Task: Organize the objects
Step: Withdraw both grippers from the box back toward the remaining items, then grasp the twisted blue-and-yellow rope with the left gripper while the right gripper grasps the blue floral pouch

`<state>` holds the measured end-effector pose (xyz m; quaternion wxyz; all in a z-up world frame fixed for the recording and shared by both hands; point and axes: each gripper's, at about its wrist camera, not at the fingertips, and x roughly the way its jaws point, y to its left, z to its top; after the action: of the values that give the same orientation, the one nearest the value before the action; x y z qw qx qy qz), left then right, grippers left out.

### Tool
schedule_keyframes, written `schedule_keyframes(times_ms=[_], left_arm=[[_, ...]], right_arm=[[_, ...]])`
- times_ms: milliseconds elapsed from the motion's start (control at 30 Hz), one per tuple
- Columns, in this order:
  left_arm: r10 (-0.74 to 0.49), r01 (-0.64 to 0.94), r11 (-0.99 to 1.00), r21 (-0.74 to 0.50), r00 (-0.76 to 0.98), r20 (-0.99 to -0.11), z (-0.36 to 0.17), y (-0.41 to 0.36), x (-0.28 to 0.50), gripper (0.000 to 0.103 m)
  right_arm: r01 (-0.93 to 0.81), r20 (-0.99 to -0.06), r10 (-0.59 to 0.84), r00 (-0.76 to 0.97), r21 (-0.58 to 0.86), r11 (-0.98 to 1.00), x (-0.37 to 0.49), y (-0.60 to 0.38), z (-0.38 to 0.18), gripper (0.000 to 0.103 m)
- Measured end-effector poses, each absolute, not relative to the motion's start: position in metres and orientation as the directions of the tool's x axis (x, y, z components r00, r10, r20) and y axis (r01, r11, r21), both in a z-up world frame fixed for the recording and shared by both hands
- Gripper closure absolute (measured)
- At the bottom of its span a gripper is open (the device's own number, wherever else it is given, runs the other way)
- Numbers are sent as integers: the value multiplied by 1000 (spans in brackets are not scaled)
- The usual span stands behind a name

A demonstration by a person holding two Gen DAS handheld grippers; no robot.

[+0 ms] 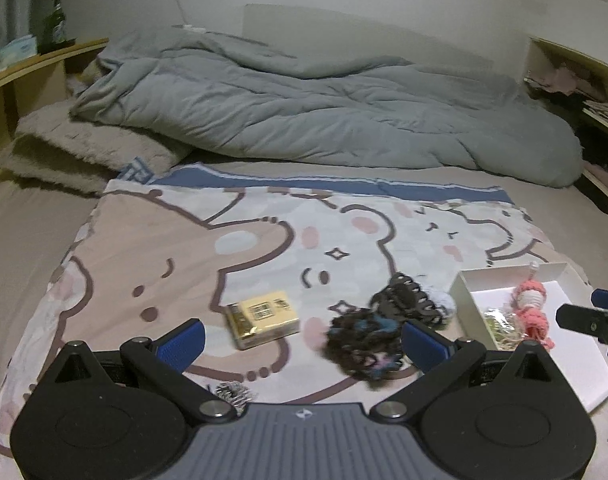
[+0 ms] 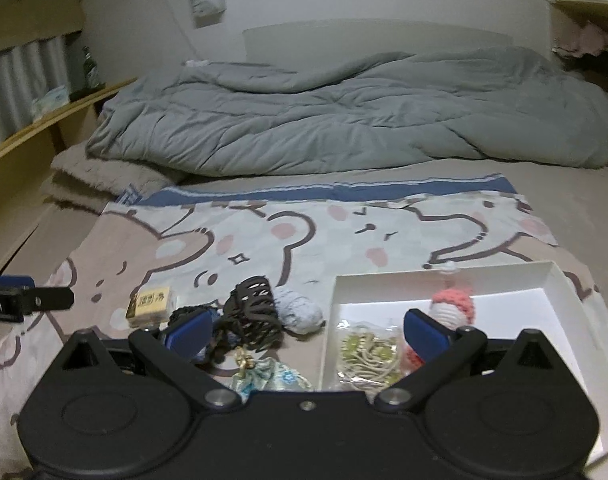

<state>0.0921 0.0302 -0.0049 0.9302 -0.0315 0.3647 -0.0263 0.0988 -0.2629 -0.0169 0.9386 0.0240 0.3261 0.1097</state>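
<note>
Your left tongs (image 1: 302,340) are spread wide and empty over the cartoon-bear blanket (image 1: 164,248) on the bed, with the yellow box (image 1: 262,318) lying between the blue pads and the dark scrunchie (image 1: 363,346) just beside the right-hand pad. Your right tongs (image 2: 305,332) are likewise released, holding nothing, above the black hair claw (image 2: 252,316) and the near left corner of the white tray (image 2: 543,280). The tray holds the pink crochet doll (image 2: 453,306) and a packet of beaded jewellery (image 2: 365,354).
</note>
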Motion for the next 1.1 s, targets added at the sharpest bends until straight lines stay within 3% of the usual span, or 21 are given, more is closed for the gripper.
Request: schedule_keyframes(times_ms=[333, 667, 833, 1100], left_arm=[[-45, -4, 998, -69, 723, -689, -18, 58, 93, 0], [-62, -117, 980, -159, 586, -808, -54, 88, 103, 0], [-91, -151, 968, -202, 536, -839, -73, 93, 110, 2], [-111, -208, 952, -226, 456, -883, -102, 97, 118, 18]], right_arm=[[-251, -628, 231, 743, 59, 966, 113, -233, -37, 0], [-417, -742, 213, 636, -98, 904, 117, -197, -74, 1], [-535, -811, 207, 547, -148, 832, 115, -177, -95, 20], [-622, -866, 153, 477, -209, 755, 116, -156, -125, 50]])
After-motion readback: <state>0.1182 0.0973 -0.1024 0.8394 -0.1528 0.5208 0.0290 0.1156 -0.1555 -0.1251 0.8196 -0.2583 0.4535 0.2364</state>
